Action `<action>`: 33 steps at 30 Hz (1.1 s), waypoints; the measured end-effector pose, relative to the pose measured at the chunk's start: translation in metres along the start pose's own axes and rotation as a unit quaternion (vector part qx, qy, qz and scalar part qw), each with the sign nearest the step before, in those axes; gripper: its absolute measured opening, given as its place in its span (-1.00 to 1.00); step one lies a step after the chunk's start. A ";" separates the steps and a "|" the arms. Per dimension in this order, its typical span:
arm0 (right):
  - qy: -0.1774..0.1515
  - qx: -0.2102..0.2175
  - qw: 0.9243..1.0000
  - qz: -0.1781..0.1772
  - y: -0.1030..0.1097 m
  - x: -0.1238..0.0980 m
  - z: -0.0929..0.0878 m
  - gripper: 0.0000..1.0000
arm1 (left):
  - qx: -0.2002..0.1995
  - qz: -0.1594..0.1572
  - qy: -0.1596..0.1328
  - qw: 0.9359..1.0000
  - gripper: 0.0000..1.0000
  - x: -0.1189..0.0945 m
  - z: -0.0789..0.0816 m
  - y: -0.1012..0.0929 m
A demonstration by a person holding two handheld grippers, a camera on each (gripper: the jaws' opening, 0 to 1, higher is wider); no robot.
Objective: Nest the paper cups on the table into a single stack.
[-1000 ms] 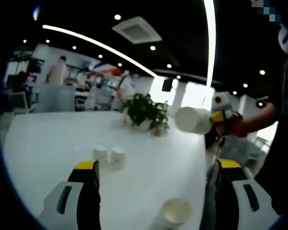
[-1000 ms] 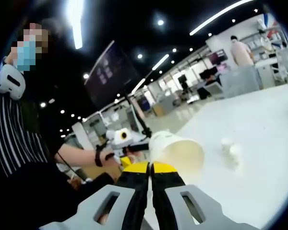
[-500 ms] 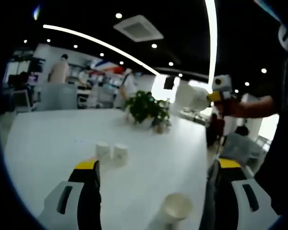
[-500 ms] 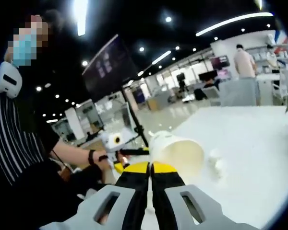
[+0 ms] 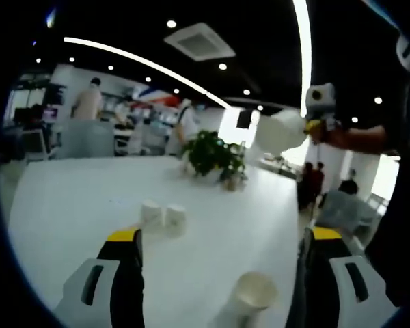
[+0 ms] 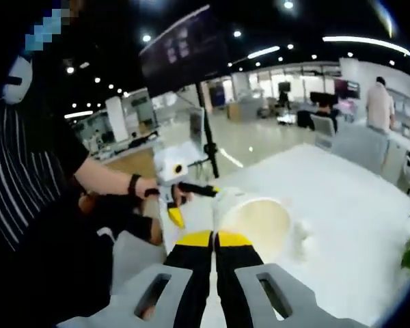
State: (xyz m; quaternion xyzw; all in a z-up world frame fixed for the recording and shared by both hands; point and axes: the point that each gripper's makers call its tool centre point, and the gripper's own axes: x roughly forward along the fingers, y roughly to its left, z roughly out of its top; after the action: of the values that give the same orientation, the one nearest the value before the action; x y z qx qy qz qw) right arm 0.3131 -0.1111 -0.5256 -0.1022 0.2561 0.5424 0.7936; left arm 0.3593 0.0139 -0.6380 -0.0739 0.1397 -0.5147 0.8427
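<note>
A: White table, wide and bare over most of its top, in an open office with strip lights; a potted plant stands at its far side in the left gripper view.

B: Cups on it?

A: Two small paper cups touching side by side near the middle, mouths down. One open cup upright at the near edge, between the left gripper's jaws, which stand wide apart and touch nothing.

B: Right gripper?

A: Right gripper, jaws pressed together on the rim of a held cup, tipped on its side, mouth toward the camera. In the left gripper view, that cup is raised high above the table's right side, well apart from the rest.

B: Left gripper from the other side?

A: Seen in the right gripper view, in the person's hand, beside the held cup.
</note>
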 end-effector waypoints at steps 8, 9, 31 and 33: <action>0.073 -0.087 0.993 0.014 0.009 0.005 0.010 -1.00 | 0.002 -0.002 0.004 1.000 0.92 0.001 -0.006 -0.004; 0.078 -0.095 0.992 0.020 0.012 0.007 0.011 -1.00 | 0.002 -0.003 0.005 1.000 0.92 0.001 -0.007 -0.004; 0.255 -0.285 0.919 0.097 0.052 0.062 -0.045 -1.00 | 0.031 0.015 0.023 0.999 0.93 -0.019 -0.021 0.005; 0.264 -0.295 0.913 0.100 0.052 0.067 -0.049 -1.00 | 0.029 0.018 0.022 0.999 0.93 -0.020 -0.022 0.006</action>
State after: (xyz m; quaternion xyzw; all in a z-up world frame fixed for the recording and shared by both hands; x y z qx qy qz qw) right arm 0.2699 -0.0579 -0.5960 -0.4446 0.2940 0.6231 0.5724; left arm 0.3487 0.0351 -0.6570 -0.0354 0.1449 -0.5045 0.8504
